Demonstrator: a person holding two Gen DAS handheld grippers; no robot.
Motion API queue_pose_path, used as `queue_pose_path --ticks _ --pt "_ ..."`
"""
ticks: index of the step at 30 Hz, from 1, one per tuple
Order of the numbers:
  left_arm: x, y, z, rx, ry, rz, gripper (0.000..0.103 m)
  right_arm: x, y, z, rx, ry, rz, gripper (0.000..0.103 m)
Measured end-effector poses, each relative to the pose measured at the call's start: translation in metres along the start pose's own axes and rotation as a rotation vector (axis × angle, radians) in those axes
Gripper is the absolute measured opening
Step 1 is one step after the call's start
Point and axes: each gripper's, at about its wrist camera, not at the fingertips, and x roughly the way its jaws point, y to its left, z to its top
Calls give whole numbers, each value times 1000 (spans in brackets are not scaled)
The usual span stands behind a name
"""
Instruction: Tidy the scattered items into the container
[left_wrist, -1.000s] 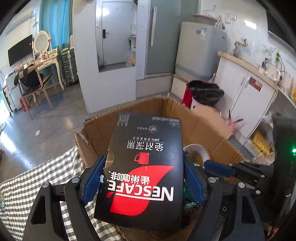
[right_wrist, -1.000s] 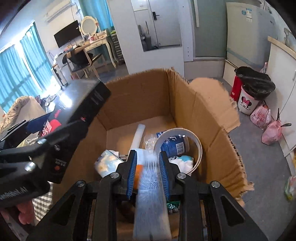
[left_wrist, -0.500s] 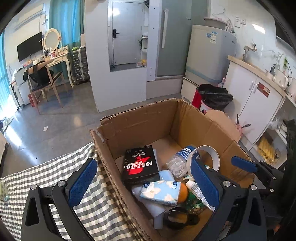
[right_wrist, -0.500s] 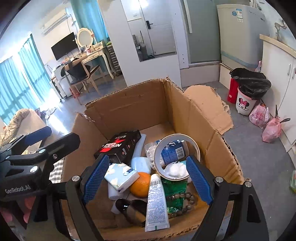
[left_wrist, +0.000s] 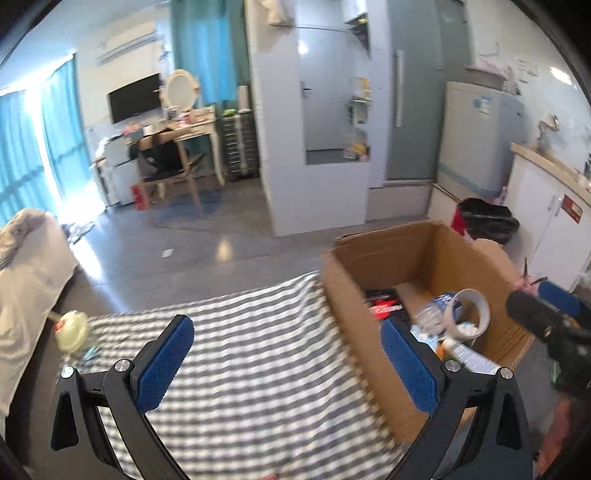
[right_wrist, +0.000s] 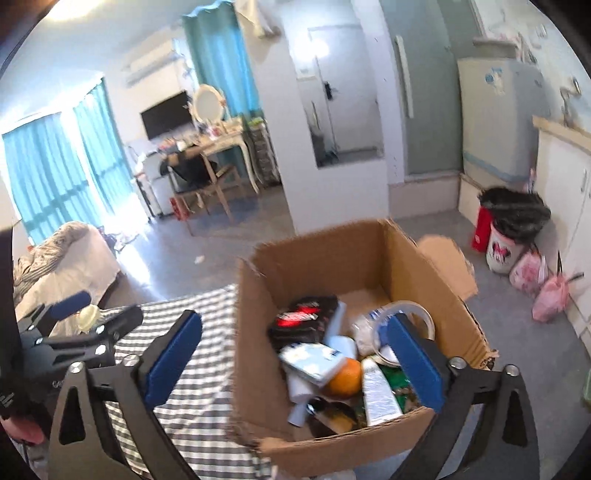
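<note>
The cardboard box stands at the right end of the checked tablecloth. It holds the black Nescafe box, a tissue pack, an orange, a white tube, a tape roll and more. The box also shows in the left wrist view. My left gripper is open and empty over the cloth, left of the box. My right gripper is open and empty, above the box's near left corner.
A pale green bottle lies at the cloth's far left end. A bed is at the left. A black bin and pink bags stand on the floor at the right, by white cabinets.
Both grippers let go of their items, the Nescafe box and the white tube, into the box, opened wide, then pulled back and left. The left view now faces the cloth.
</note>
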Motion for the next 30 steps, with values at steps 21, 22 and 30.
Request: queue_pose_path --ticks 21,22,30 --pt "-20 61 -71 -201 31 164 103 9 55 -51 -102 88 25 103" --pt "-19 59 -71 -194 34 163 103 11 55 -51 -103 92 27 103" --pt "-15 54 -74 -167 51 146 103 14 58 -53 -111 106 28 103"
